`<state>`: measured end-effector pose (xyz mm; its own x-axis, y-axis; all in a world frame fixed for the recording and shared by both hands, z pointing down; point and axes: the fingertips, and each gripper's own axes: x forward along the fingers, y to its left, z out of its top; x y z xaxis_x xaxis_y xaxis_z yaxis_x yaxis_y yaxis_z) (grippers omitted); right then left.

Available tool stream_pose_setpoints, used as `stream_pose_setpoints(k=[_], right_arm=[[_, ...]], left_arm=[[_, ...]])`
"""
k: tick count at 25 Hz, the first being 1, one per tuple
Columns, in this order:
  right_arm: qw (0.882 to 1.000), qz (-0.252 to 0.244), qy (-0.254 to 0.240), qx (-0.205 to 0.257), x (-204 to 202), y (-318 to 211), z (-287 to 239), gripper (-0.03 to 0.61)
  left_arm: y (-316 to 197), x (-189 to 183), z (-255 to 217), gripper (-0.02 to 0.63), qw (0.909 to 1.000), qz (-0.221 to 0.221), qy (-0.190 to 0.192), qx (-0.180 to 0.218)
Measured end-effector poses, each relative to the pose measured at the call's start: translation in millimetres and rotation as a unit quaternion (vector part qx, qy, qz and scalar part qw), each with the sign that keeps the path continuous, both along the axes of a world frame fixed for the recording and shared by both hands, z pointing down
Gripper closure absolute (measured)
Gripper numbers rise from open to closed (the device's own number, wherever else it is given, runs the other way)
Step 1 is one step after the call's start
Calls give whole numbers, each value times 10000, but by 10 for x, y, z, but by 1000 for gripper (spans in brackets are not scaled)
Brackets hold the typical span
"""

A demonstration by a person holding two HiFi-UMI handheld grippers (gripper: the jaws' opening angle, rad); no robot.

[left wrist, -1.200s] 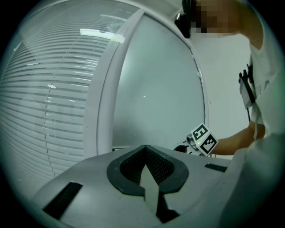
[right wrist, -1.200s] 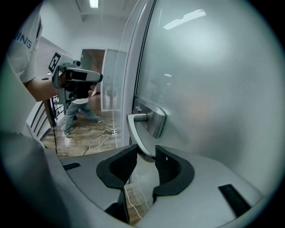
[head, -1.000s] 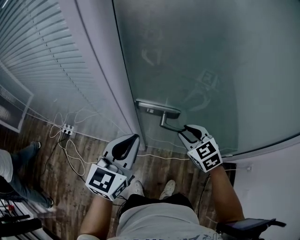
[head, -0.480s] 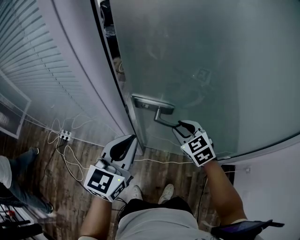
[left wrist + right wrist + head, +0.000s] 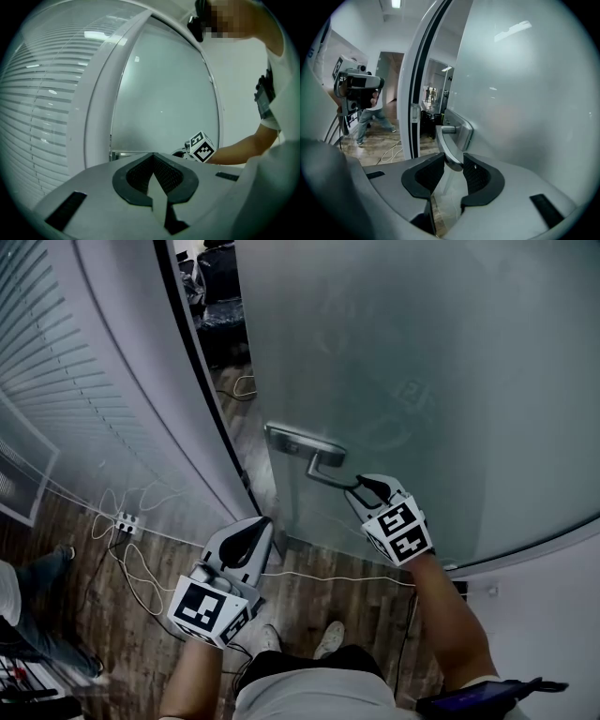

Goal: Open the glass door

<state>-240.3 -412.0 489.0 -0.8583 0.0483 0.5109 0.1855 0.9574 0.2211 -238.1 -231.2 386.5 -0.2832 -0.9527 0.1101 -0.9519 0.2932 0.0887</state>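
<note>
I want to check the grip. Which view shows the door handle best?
The right gripper view: the door handle fills the centre, its lever between the right gripper's jaws. The head view shows it small, from above. The left gripper view shows barely a sliver.

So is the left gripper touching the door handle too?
No: the left gripper hangs apart from the door handle, lower and to its left; only the right gripper has it between its jaws.
</note>
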Motion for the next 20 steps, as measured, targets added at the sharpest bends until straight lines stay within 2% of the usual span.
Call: stream_pose_setpoints(k=[20], right_arm=[[9984,412,-309,-234,-550,-721,-39,454]], left_arm=[[-246,-90,-76,614,9996,-232,48,169]])
